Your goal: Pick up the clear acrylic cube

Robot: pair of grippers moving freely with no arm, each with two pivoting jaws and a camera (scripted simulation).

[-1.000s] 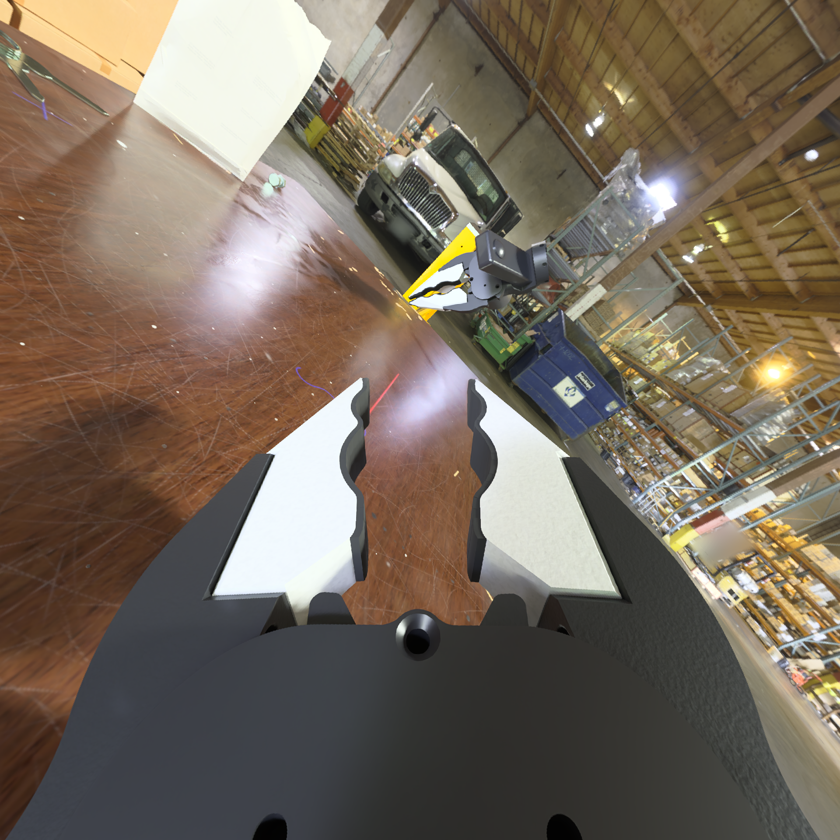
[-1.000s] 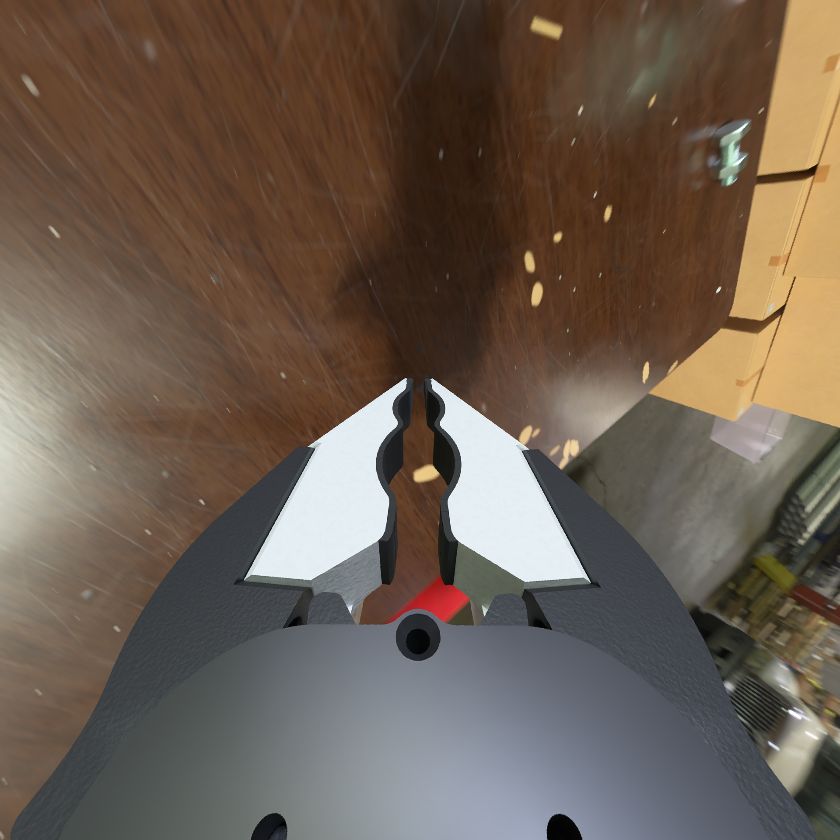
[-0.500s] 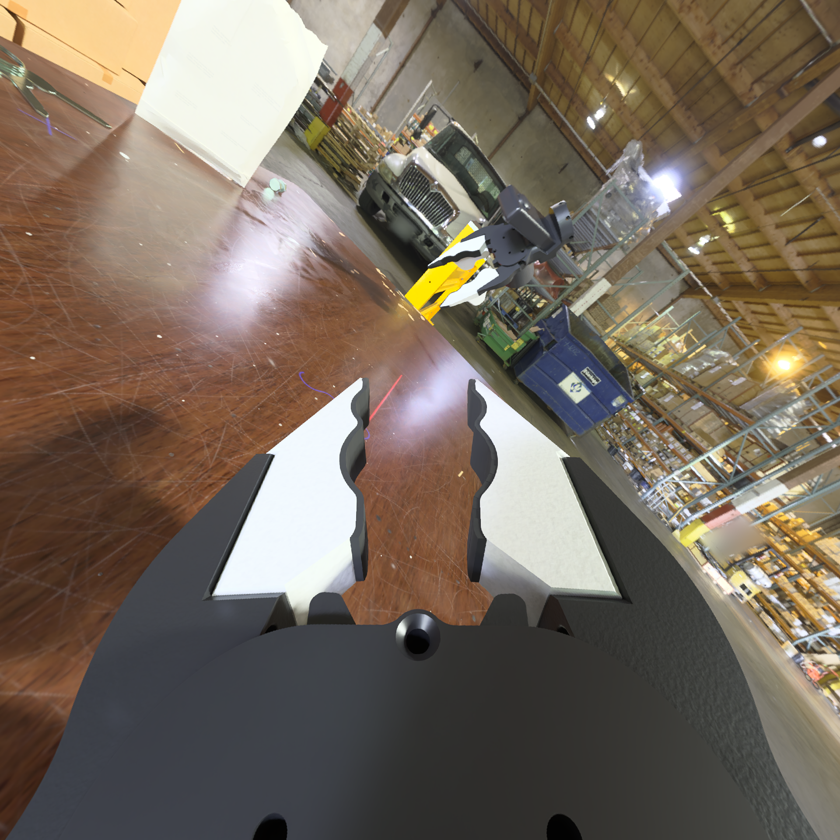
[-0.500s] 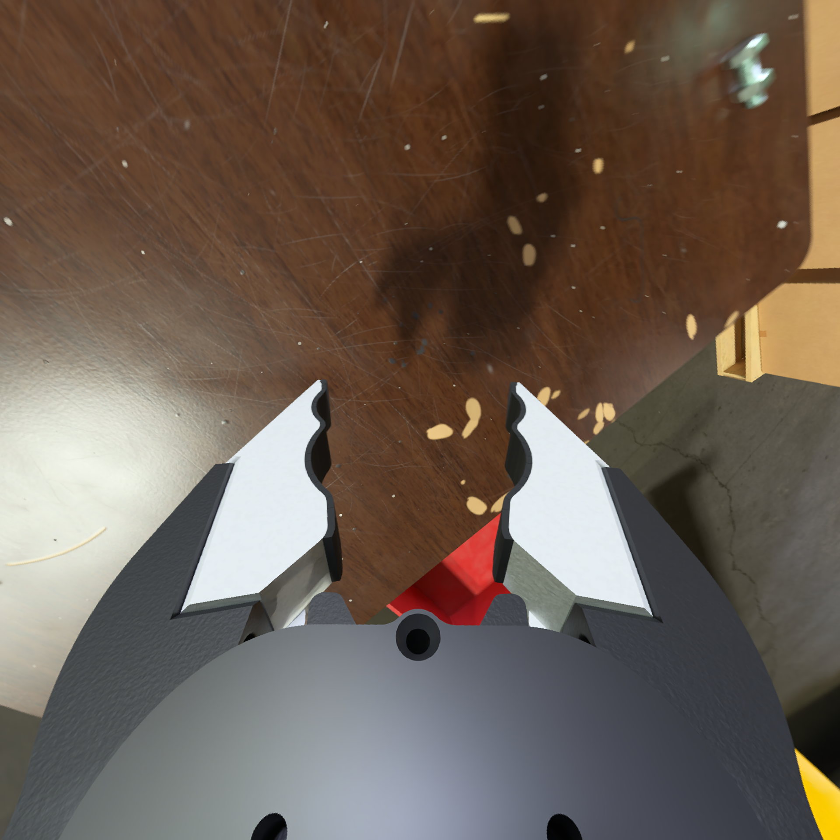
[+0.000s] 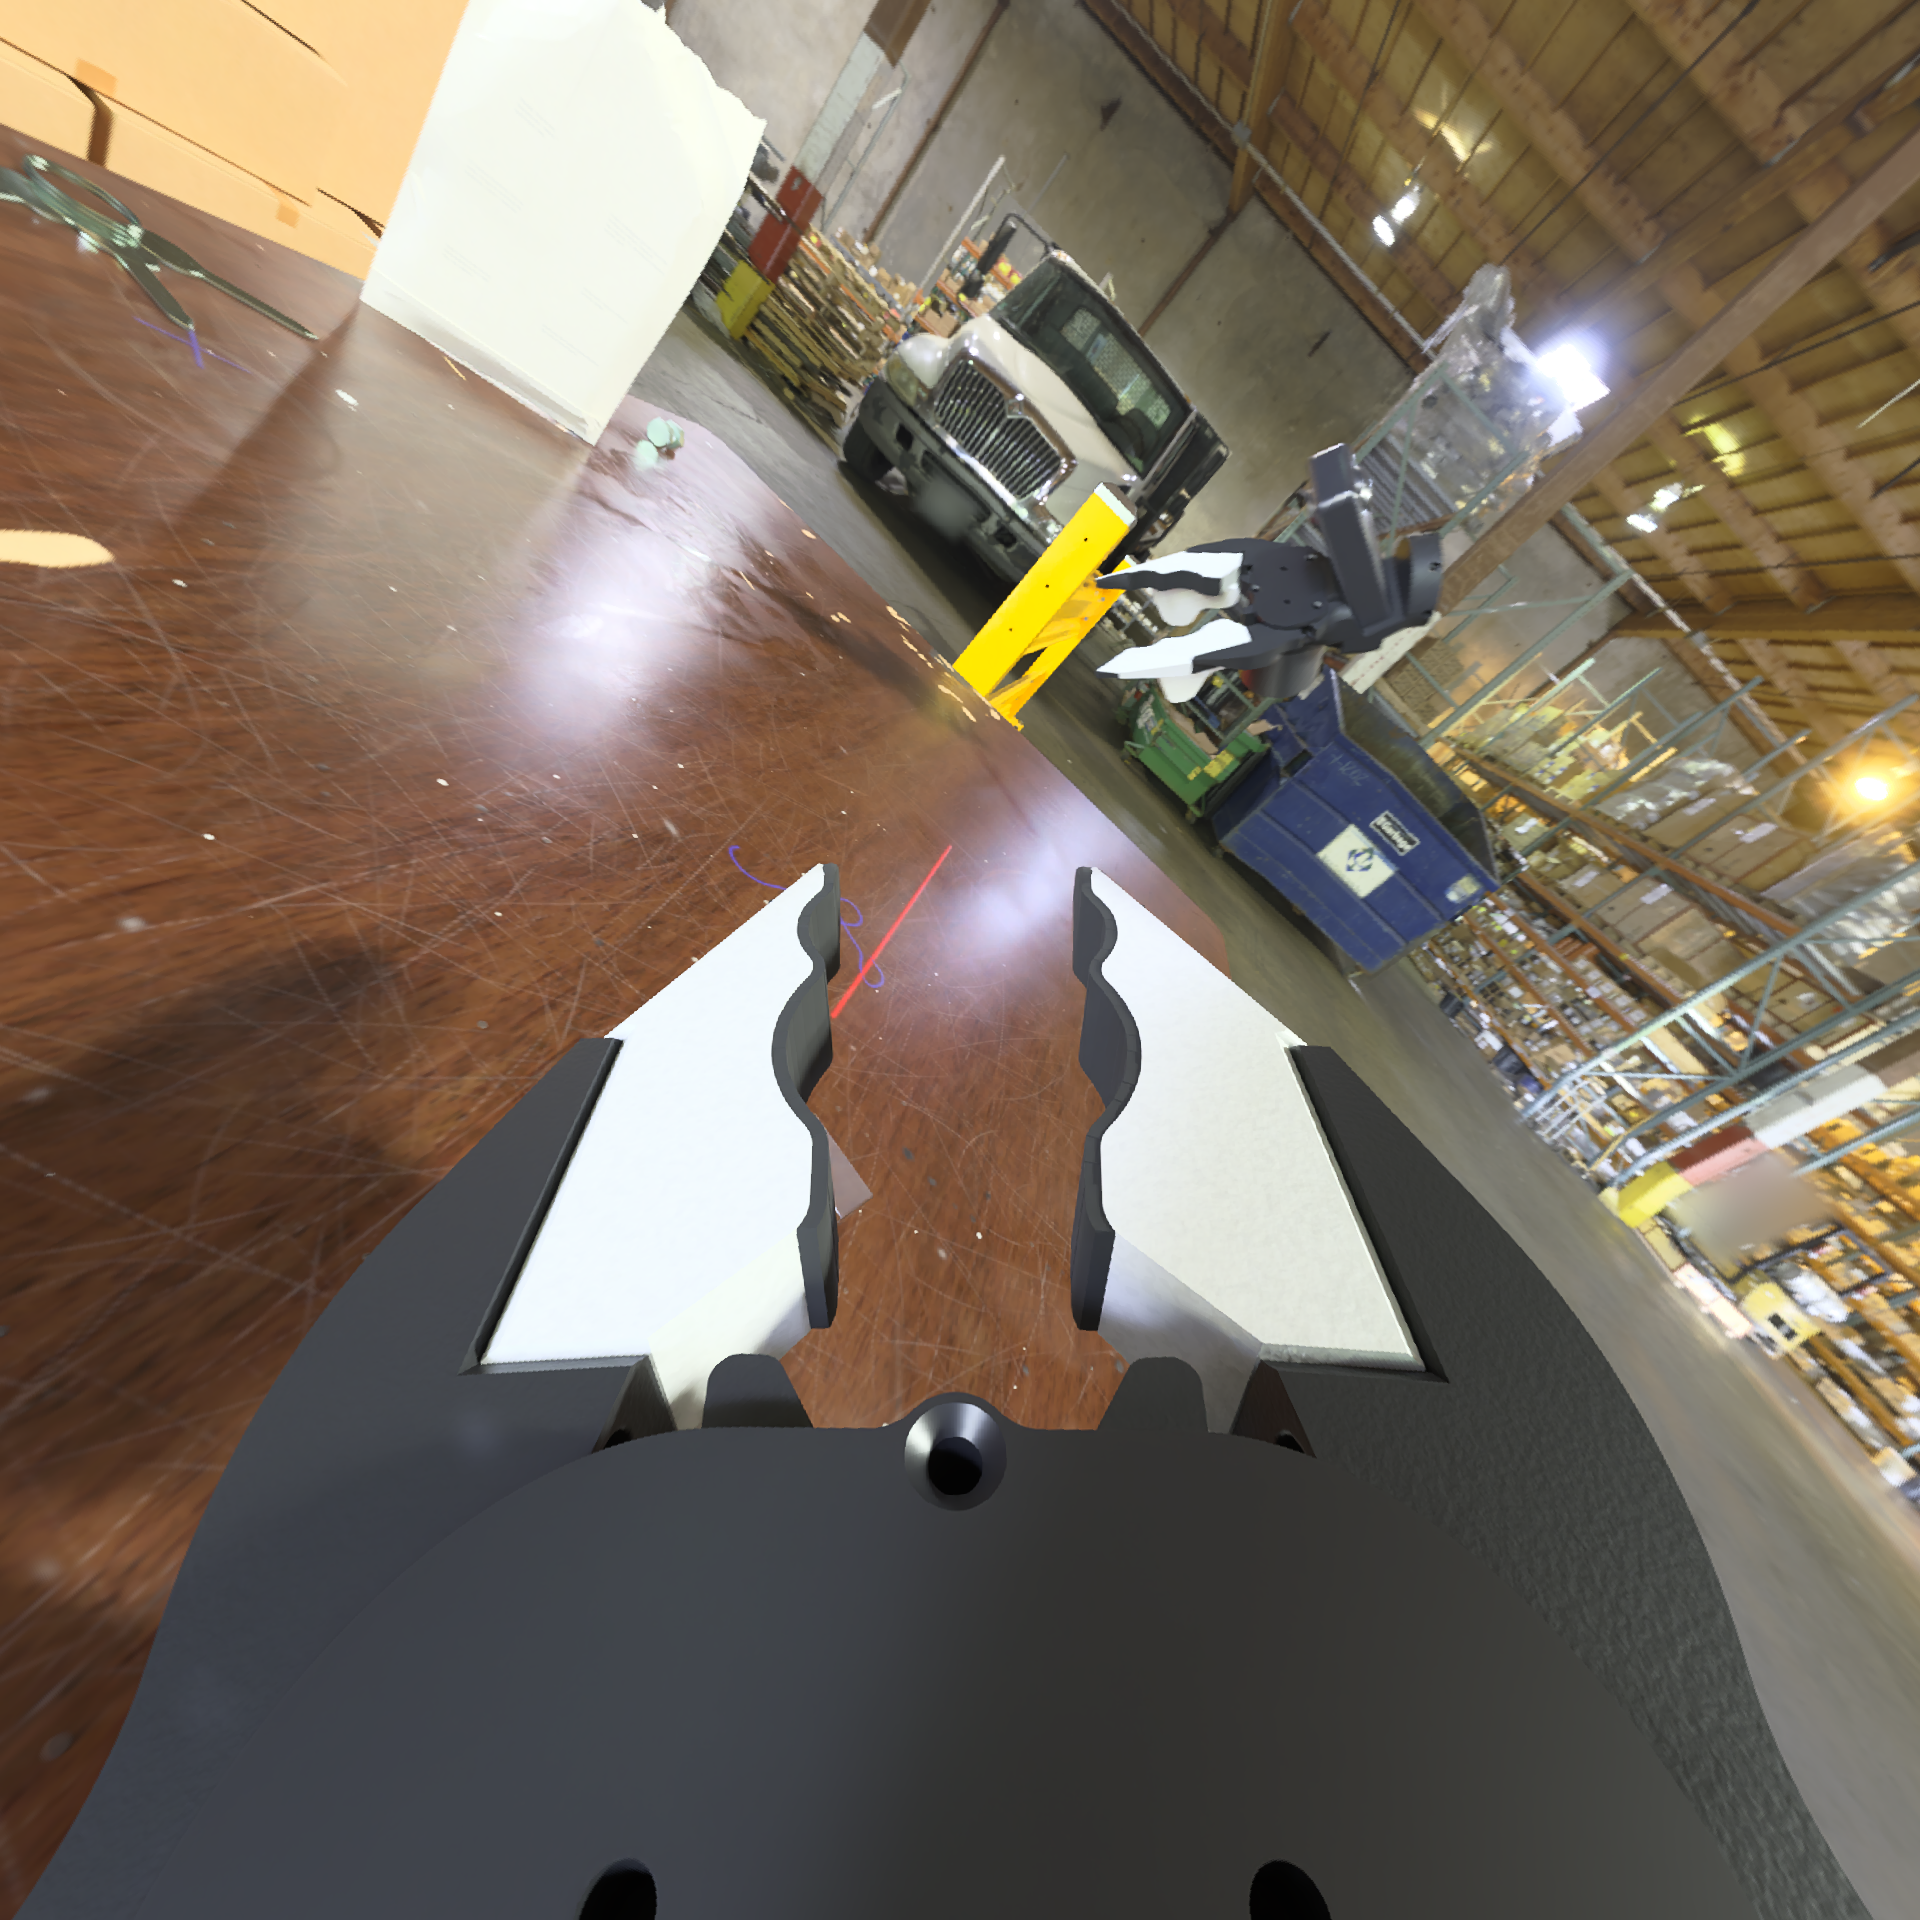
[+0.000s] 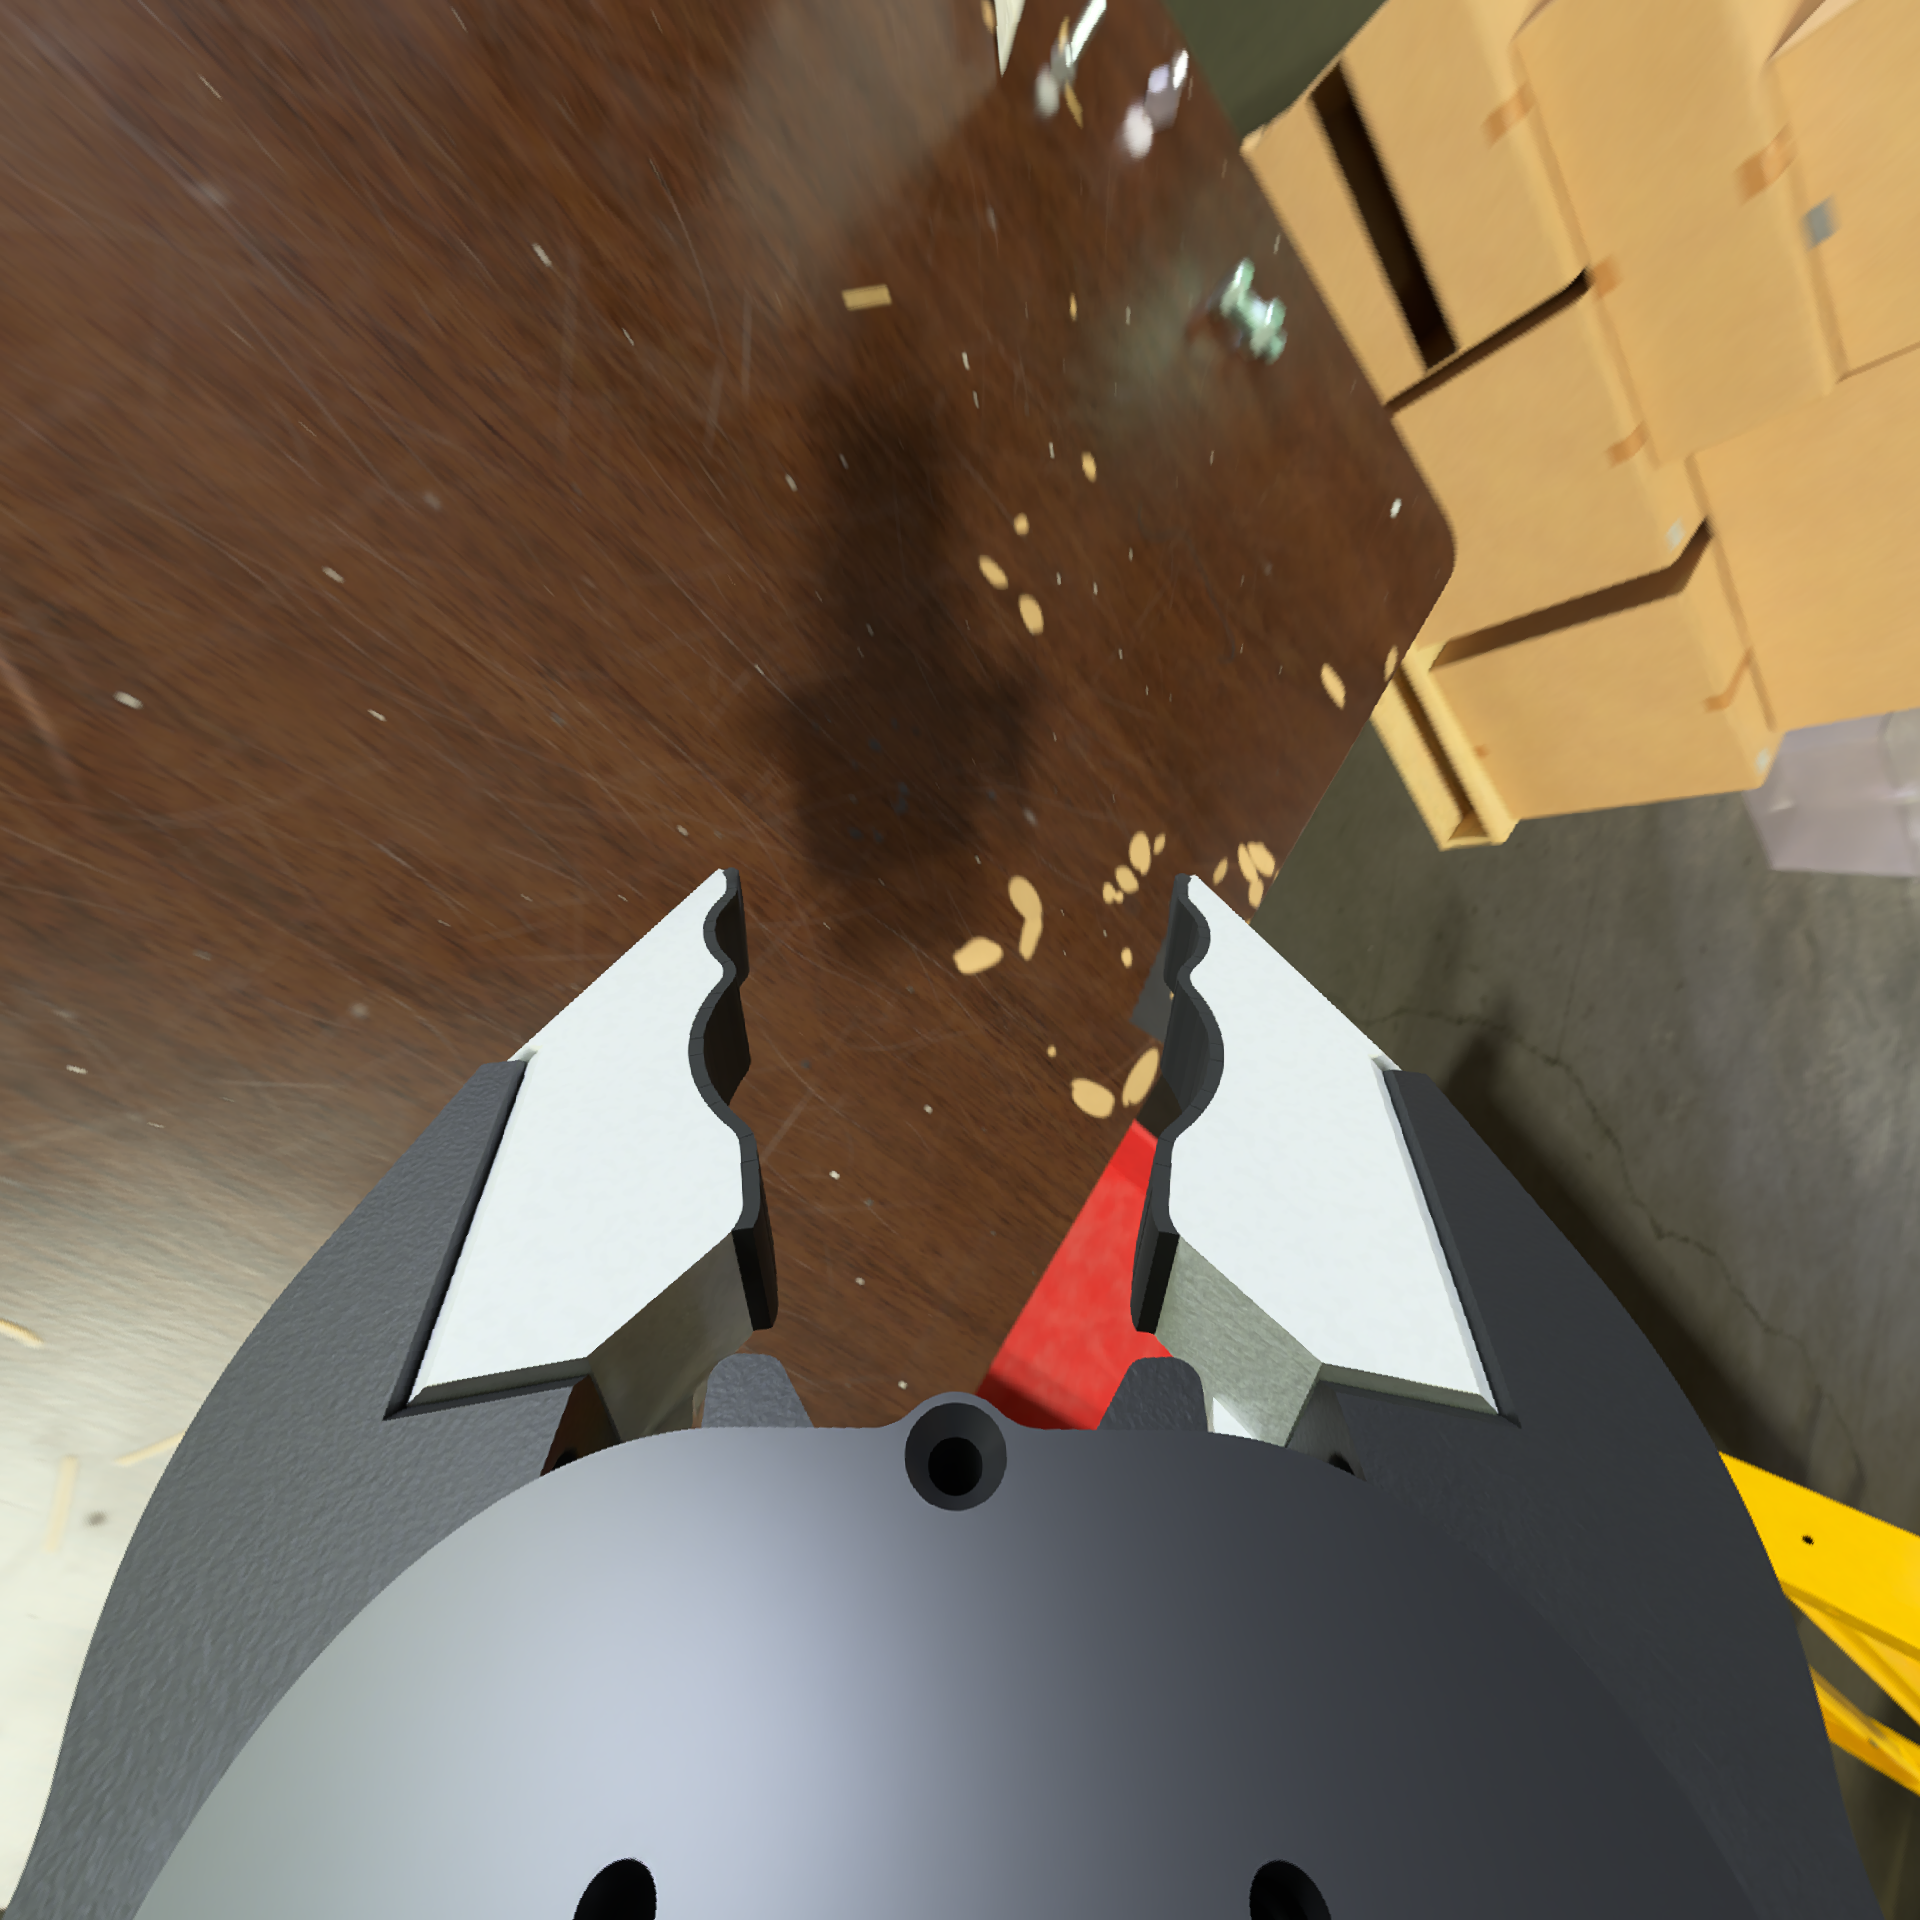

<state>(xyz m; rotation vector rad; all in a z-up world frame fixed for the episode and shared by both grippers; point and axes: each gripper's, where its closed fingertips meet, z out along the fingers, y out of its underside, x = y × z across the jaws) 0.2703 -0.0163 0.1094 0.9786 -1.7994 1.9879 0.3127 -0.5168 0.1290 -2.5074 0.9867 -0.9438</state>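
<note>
I cannot make out the clear acrylic cube for certain. A faint glassy glint (image 6: 1148, 99) near the table's far edge in the right wrist view may be it. My left gripper (image 5: 954, 883) is open and empty, low over the brown wooden table (image 5: 364, 727). My right gripper (image 6: 954, 885) is open and empty above the table's corner. It also shows in the left wrist view (image 5: 1103, 623), hovering past the table's far edge with its fingers spread.
A white box (image 5: 561, 208), cardboard boxes (image 6: 1621, 416), green scissors (image 5: 125, 239) and a small green bolt (image 5: 660, 442) sit at the table's far side. The bolt also shows in the right wrist view (image 6: 1252, 307). A red block (image 6: 1081, 1278) lies under my right gripper. A red line (image 5: 894, 925) crosses the table.
My right gripper went from nearly shut to wide open and swung up and outward past the table's edge. My left gripper stayed almost still and open.
</note>
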